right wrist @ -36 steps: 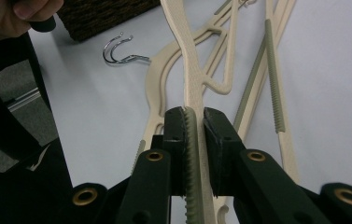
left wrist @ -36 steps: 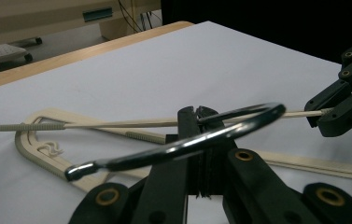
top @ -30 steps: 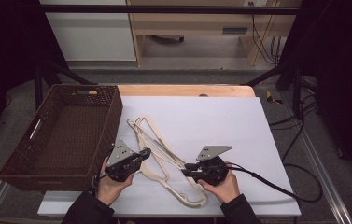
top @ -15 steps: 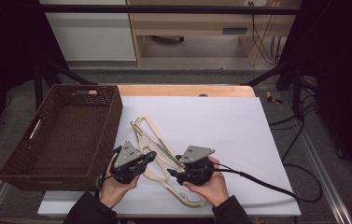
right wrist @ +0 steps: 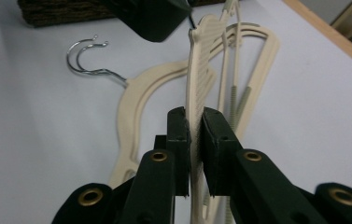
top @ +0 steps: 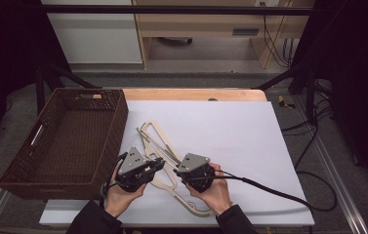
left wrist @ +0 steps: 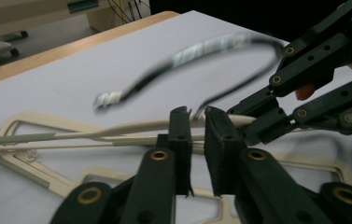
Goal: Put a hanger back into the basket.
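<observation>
Two handheld grippers, black throughout: left gripper [top: 158,164] and right gripper [top: 177,171], each topped with a grey three-cornered plate bearing small dark screws. Thick black cable [top: 269,189] trailing from the right one, a thinner black loop beside the left. Seen close in the gripper views: matte black fingers [right wrist: 179,135], blocky and flat-faced, carried on slotted linkage bars. Brass-coloured rivets [right wrist: 158,156] at every pivot, ringed and shiny. Smaller dark screw heads along the linkages of the far gripper in the left gripper view. Dark, near-black sleeves [top: 93,223] covering both forearms down to the wrists.
</observation>
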